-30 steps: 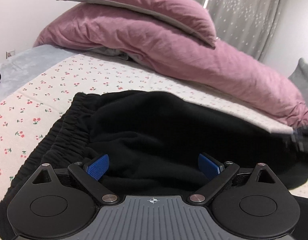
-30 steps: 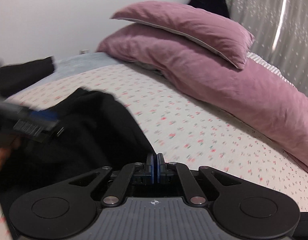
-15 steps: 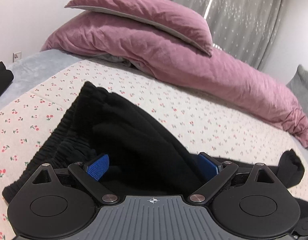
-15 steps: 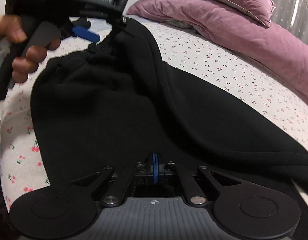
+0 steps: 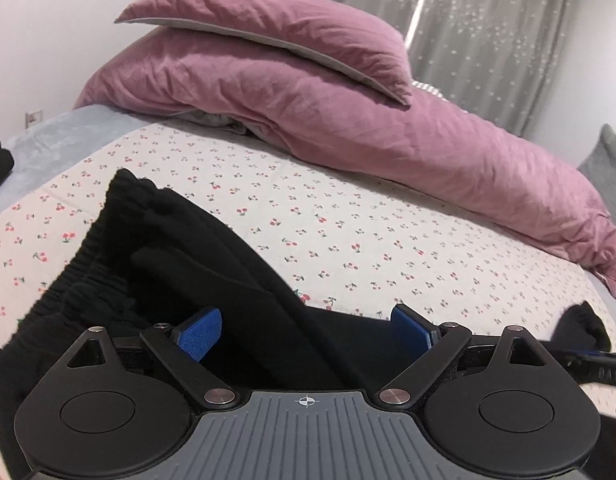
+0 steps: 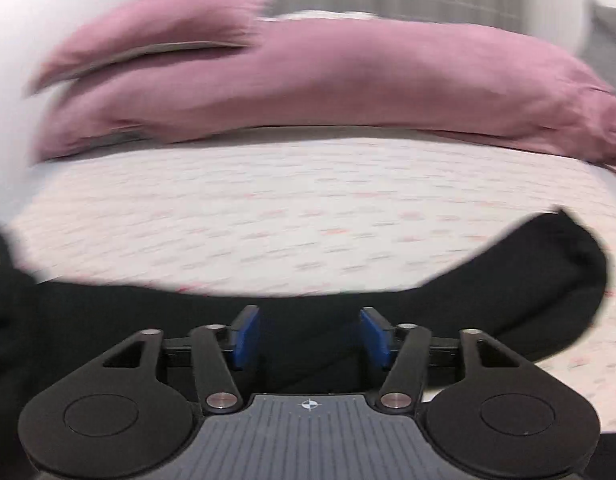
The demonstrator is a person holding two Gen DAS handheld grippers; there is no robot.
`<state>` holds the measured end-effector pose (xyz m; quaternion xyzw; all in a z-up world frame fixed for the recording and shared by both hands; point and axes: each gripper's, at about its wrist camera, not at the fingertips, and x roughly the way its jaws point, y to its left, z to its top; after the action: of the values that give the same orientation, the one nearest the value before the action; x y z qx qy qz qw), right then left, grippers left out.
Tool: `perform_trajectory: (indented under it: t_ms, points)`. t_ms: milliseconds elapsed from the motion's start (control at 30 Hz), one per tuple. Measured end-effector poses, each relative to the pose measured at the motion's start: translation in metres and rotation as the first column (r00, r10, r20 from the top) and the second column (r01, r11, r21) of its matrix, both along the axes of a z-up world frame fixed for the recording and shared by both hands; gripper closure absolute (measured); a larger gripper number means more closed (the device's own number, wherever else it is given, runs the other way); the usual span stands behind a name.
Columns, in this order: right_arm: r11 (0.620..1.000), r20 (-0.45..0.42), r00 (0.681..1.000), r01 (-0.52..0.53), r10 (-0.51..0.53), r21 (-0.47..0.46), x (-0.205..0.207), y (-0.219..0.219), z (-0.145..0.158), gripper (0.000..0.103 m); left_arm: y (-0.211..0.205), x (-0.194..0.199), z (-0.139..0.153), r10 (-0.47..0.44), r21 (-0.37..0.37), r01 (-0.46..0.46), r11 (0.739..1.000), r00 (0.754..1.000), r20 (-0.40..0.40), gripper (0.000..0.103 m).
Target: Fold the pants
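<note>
Pink pillow (image 5: 267,36) atop pink duvet (image 5: 388,132) on cherry-print sheet (image 5: 348,232)

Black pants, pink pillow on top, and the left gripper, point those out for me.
Black pants (image 5: 235,264): left wrist view, on the bunched fabric near the waistband.
Pink pillow (image 5: 267,24): left wrist view, on its upper face.
Left gripper (image 5: 305,332): left wrist view, midway between the blue fingertips.

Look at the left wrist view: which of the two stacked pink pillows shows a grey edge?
The upper pink pillow, the smaller one lying on top. A grey band runs along its lower edge. The long pink pillow beneath it is pink throughout and stretches far to the right.
</note>
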<state>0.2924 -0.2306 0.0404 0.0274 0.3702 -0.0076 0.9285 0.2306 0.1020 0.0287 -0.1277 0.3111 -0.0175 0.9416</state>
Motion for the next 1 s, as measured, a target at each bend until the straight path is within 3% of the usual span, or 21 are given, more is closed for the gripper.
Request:
perform_trajectory:
  t_ms: [200, 333, 500, 567, 633, 667, 700, 733, 833, 1000]
  points:
    - [0.974, -0.027, 0.973, 0.227, -0.227, -0.027, 0.051, -0.039, -0.013, 0.037, -0.016, 0.022, -0.012, 0.121, 0.058, -0.119, 0.991, 0.992, -0.023, 0.017]
    - [0.931, -0.015, 0.938, 0.341, -0.346, -0.128, 0.072, -0.055, -0.029, 0.037, -0.025, 0.031, -0.02, 0.235, 0.117, -0.231, 0.966, 0.972, -0.022, 0.017]
    - [0.877, -0.029, 0.893, 0.435, -0.45, -0.204, 0.086, -0.078, -0.054, 0.04, -0.032, 0.039, -0.032, 0.314, 0.174, -0.307, 0.936, 0.949, -0.014, 0.018]
    - [0.863, -0.011, 0.882, 0.459, -0.472, -0.211, 0.087, -0.084, -0.06, 0.044, -0.031, 0.042, -0.037, 0.352, 0.177, -0.344, 0.922, 0.936, -0.015, 0.036]
    - [0.859, 0.005, 0.879, 0.468, -0.477, -0.208, 0.086, -0.088, -0.062, 0.067, -0.028, 0.041, -0.039, 0.376, 0.165, -0.368, 0.915, 0.926, -0.019, 0.062]
    - [0.859, 0.006, 0.88, 0.465, -0.475, -0.213, 0.086, -0.09, -0.062, 0.088, -0.025, 0.039, -0.039, 0.384, 0.151, -0.377, 0.914, 0.923, -0.016, 0.065]
    - [0.856, 0.004, 0.88, 0.464, -0.475, -0.227, 0.085, -0.092, -0.062, 0.098, -0.023, 0.037, -0.039, 0.392, 0.137, -0.386, 0.912, 0.92, -0.011, 0.074]
    - [0.86, 0.002, 0.883, 0.457, -0.469, -0.224, 0.082, -0.095, -0.06, 0.1, -0.021, 0.034, -0.038, 0.399, 0.118, -0.396, 0.911, 0.917, -0.005, 0.084]
    - [0.869, 0.009, 0.884, 0.462, -0.468, -0.176, 0.066, -0.108, -0.046, 0.101, -0.008, 0.024, -0.032, 0.405, 0.034, -0.405, 0.914, 0.914, 0.007, 0.093]
    - [0.872, 0.116, 0.877, 0.478, -0.466, -0.107, 0.011, -0.126, 0.004, 0.101, 0.015, 0.006, -0.021, 0.369, -0.089, -0.368, 0.926, 0.929, 0.001, 0.096]
